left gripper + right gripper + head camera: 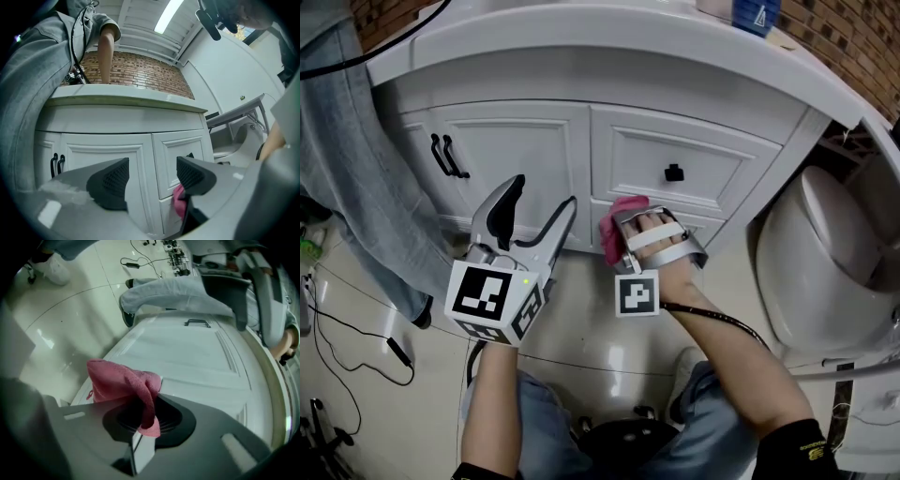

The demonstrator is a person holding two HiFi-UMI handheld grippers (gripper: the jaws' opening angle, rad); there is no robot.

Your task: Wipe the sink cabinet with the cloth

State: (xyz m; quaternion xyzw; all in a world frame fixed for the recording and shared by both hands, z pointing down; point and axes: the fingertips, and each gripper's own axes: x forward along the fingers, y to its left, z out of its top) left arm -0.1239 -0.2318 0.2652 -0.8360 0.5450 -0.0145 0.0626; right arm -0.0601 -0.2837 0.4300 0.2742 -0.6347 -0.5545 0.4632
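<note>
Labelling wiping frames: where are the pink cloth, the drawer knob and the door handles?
pink cloth (121, 380), right gripper view, its bunched middle.
drawer knob (674, 172), head view, its black face.
door handles (456, 159), head view, the right handle's bar.

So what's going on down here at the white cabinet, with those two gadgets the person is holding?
A person is cleaning the front of a white sink cabinet with a hand-held gripper in each hand. The right gripper is shut on a pink cloth and appears to press it against the low front of the cabinet, just under the drawer. The left gripper is open and empty, held in front of the cabinet door.
</note>
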